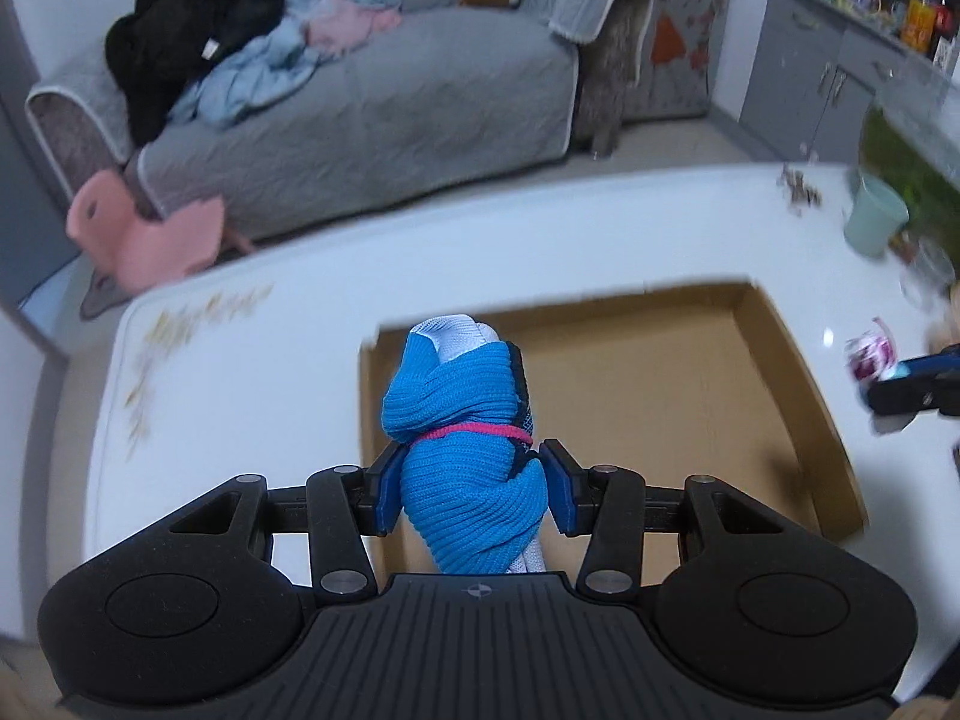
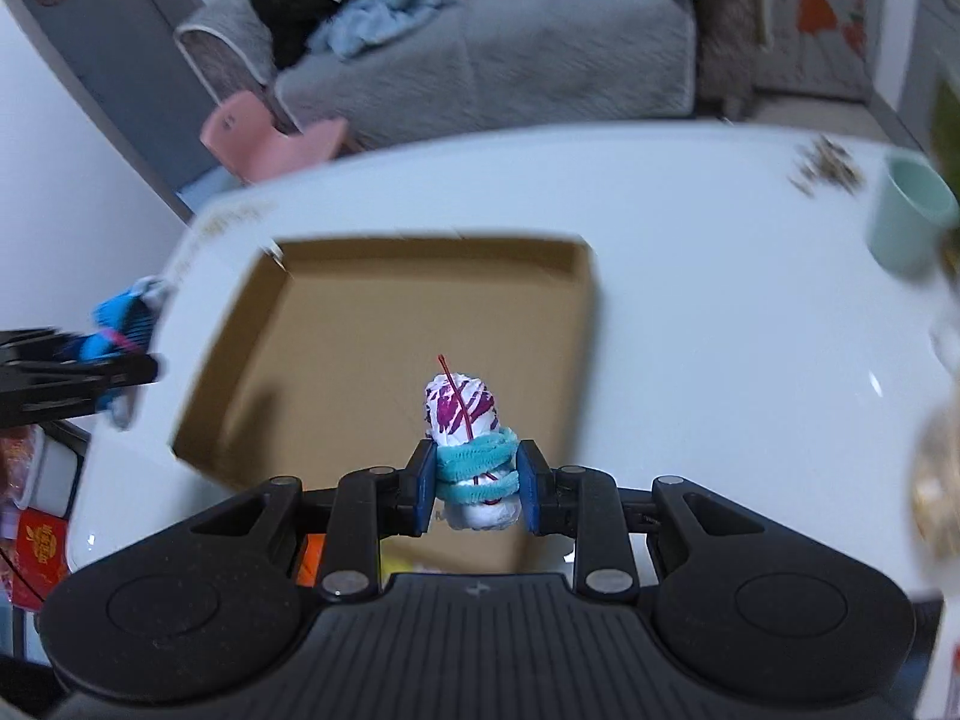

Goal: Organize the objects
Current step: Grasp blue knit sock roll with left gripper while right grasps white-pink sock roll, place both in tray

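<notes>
- The left hand-held gripper [image 1: 468, 489] is clamped on a rolled blue sock bundle [image 1: 462, 450]; its blue pads press both sides, and a pink band runs around the roll, with white fabric showing at the top end.
- That bundle is held up in the air over the near left part of an open cardboard box [image 1: 774, 372].
- The right hand-held gripper [image 2: 477, 489] is closed tight on a smaller white roll with purple marks [image 2: 462, 414], wrapped by a fuzzy teal tie [image 2: 480, 462] just where the pads grip; a thin red thread sticks up from it.
- This roll hangs over the near edge of the same box, whose brown floor looks bare.
- The box lies flat on a white bench [image 2: 720, 330].
- Toward the far right of the bench stands a pale green cup [image 2: 912, 216], with a small scatter of brownish bits [image 2: 825, 165] beside it.
- Beyond the bench is a grey sofa [image 1: 390, 102] heaped with black, light blue and pink clothes [image 1: 204, 42], and a pink plastic stool [image 1: 144, 234] sits on the floor at its corner.
- Grey cabinets [image 1: 840, 66] with bottles on top line the right wall.
</notes>
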Available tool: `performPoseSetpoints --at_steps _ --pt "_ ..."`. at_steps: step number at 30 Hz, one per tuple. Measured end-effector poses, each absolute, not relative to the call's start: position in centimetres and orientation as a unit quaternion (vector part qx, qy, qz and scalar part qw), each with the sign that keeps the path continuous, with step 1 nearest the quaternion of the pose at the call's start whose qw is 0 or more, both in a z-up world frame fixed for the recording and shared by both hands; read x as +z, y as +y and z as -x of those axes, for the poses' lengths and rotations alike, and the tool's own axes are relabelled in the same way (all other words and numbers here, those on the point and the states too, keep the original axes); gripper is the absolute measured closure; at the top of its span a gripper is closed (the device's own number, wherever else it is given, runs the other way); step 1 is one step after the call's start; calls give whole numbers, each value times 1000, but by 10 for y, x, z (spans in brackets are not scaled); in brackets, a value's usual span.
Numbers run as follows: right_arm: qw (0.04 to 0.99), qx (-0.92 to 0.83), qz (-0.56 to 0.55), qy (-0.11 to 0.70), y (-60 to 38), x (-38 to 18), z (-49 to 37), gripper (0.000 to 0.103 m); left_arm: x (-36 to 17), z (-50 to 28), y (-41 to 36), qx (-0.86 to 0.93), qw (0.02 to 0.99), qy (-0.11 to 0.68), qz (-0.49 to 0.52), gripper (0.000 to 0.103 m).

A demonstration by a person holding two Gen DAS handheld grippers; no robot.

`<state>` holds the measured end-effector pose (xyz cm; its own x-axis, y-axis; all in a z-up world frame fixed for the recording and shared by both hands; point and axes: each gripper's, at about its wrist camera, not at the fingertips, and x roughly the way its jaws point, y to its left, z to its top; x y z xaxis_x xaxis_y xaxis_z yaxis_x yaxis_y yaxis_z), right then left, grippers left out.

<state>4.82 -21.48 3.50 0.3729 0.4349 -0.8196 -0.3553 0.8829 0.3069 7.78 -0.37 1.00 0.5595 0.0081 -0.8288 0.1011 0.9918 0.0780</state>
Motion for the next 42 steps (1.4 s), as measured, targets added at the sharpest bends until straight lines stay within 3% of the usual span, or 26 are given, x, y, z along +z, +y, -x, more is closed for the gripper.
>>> performPoseSetpoints --at_steps 13,35,42 --pt "798 288 -42 527 -131 6 -120 78 -51 -125 11 -40 871 485 -69 50" --pt "778 274 -22 565 -82 -33 -134 78 -90 -123 11 -32 864 490 -109 48" --pt "778 270 -16 568 -78 -33 -134 71 -86 -123 14 -24 867 490 -90 31"
